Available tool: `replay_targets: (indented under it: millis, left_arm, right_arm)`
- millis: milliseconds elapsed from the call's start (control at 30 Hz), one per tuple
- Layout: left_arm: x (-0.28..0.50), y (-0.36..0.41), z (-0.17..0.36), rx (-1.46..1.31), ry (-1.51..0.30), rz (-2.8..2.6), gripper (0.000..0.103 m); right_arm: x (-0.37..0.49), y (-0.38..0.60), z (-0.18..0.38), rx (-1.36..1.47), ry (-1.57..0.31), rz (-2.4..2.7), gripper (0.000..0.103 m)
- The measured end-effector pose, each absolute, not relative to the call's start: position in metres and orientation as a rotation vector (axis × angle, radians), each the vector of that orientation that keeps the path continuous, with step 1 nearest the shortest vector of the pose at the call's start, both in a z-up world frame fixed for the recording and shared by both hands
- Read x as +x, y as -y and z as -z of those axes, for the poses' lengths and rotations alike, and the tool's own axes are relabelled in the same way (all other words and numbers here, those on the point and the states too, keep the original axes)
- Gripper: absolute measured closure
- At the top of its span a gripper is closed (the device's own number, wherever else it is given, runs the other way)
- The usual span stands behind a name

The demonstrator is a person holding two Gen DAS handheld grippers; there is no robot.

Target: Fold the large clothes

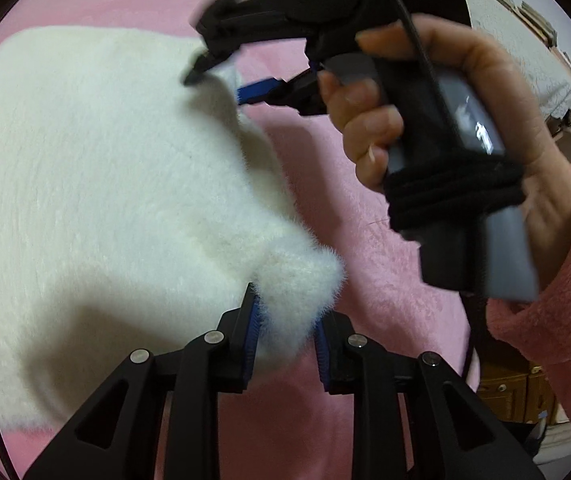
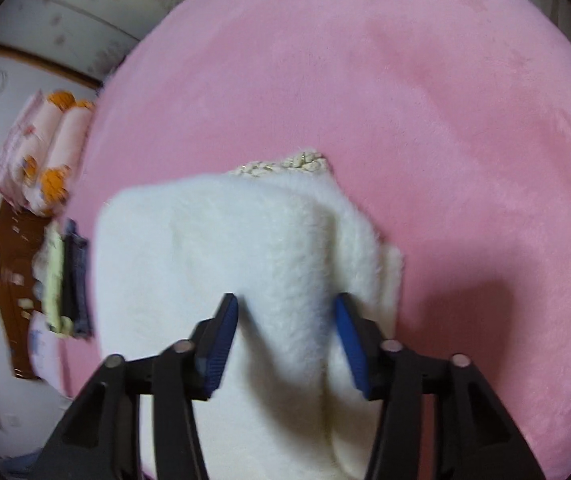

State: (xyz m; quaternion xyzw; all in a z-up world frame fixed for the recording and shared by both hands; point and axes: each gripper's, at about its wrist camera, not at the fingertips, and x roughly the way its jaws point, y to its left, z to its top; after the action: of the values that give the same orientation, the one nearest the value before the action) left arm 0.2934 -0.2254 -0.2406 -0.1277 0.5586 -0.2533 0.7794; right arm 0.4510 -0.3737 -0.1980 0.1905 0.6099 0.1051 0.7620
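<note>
A large white fluffy garment [image 1: 97,184] lies on a pink plush bed cover [image 1: 385,264]. My left gripper [image 1: 287,332] is shut on a lifted corner of the garment. In the left wrist view my right gripper [image 1: 221,80], held in a hand with a pink sleeve, pinches the garment's far edge. In the right wrist view my right gripper [image 2: 285,332] has a raised fold of the white garment [image 2: 253,248] between its blue pads [image 2: 221,340]. A braided cream trim [image 2: 285,165] shows at the garment's far edge.
The pink bed cover [image 2: 405,80] fills most of the right wrist view. Left of the bed are rolled pink and orange bedding [image 2: 45,152] and a stack of folded clothes [image 2: 65,280]. Wooden furniture [image 1: 513,392] stands at lower right in the left wrist view.
</note>
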Motion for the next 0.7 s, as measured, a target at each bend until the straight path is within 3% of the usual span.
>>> replay_targets:
  millis: [33, 133, 300, 433, 567, 700]
  left_arm:
    - [0.296, 0.221, 0.240, -0.287, -1.211, 0.550, 0.082]
    - [0.299, 0.215, 0.236, -0.294, -1.228, 0.573, 0.082]
    - [0.300, 0.211, 0.238, -0.314, -1.263, 0.626, 0.082]
    - [0.298, 0.211, 0.245, -0.280, -1.296, 0.616, 0.082]
    - [0.303, 0.199, 0.240, -0.288, -1.314, 0.585, 0.075]
    - [0.304, 0.183, 0.224, -0.192, -1.343, 0.522, 0.075]
  right_arm:
    - [0.450, 0.373, 0.197, 0.393, -1.317, -0.221, 0.085]
    - [0.440, 0.383, 0.190, 0.478, -1.267, -0.222, 0.090]
    - [0.405, 0.411, 0.178, 0.587, -1.159, -0.125, 0.091]
    - [0.398, 0.418, 0.199, 0.557, -1.174, -0.100, 0.090]
    - [0.409, 0.409, 0.222, 0.463, -1.171, -0.103, 0.088]
    - [0.411, 0.423, 0.220, 0.552, -1.191, -0.125, 0.085]
